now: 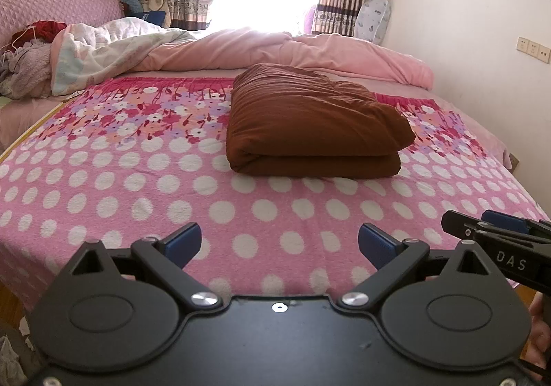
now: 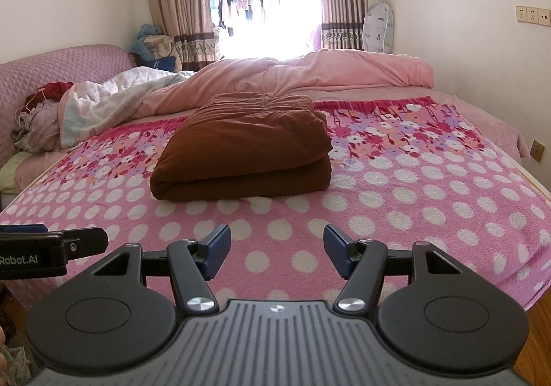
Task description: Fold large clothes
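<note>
A brown garment [image 1: 315,124] lies folded into a thick rectangular bundle on the pink polka-dot blanket [image 1: 137,186]; it also shows in the right wrist view [image 2: 244,158]. My left gripper [image 1: 279,243] is open and empty, held over the blanket's near edge, well short of the bundle. My right gripper [image 2: 277,250] is open and empty, also over the near edge, beside the left one. The right gripper's tip shows at the right edge of the left wrist view [image 1: 499,231]. The left gripper's side shows at the left edge of the right wrist view [image 2: 51,244].
A rumpled pink quilt [image 1: 292,52] and a white floral quilt [image 1: 113,48] lie across the far side of the bed. Loose clothes [image 1: 27,55] pile at the far left by a pink headboard [image 1: 58,7]. A wall stands on the right.
</note>
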`<state>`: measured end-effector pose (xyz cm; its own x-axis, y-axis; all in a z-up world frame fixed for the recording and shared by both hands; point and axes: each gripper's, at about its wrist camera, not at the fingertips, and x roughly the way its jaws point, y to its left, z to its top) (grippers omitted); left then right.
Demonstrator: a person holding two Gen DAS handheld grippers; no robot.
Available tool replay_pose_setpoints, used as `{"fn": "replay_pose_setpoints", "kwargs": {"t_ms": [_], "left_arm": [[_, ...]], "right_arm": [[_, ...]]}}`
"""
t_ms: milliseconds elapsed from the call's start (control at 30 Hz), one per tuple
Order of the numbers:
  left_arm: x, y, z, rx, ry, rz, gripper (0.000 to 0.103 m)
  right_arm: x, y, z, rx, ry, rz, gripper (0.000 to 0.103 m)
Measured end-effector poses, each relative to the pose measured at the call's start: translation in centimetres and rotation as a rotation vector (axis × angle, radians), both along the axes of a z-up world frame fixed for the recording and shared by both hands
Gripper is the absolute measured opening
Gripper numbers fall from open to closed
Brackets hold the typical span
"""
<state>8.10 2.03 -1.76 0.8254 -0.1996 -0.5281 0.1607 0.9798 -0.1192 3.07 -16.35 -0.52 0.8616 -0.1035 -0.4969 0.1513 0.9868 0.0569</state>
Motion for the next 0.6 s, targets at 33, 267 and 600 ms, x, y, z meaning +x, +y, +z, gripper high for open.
{"fn": "replay_pose_setpoints", "kwargs": {"t_ms": [33,267,600], "left_arm": [[-0.01,0.01,0.01,-0.001,0.000,0.000,0.100],[-0.10,0.14,0.01,0.000,0.001,-0.003,0.100],[-0.05,0.13,-0.08,0.006,0.004,0.000,0.100]], "right_arm": [[0.00,0.01,0.00,0.000,0.000,0.000,0.073],[0.00,-0.01,0.00,-0.001,0.001,0.001,0.073],[-0.03,0.06,0.01,0.000,0.000,0.000,0.073]]}}
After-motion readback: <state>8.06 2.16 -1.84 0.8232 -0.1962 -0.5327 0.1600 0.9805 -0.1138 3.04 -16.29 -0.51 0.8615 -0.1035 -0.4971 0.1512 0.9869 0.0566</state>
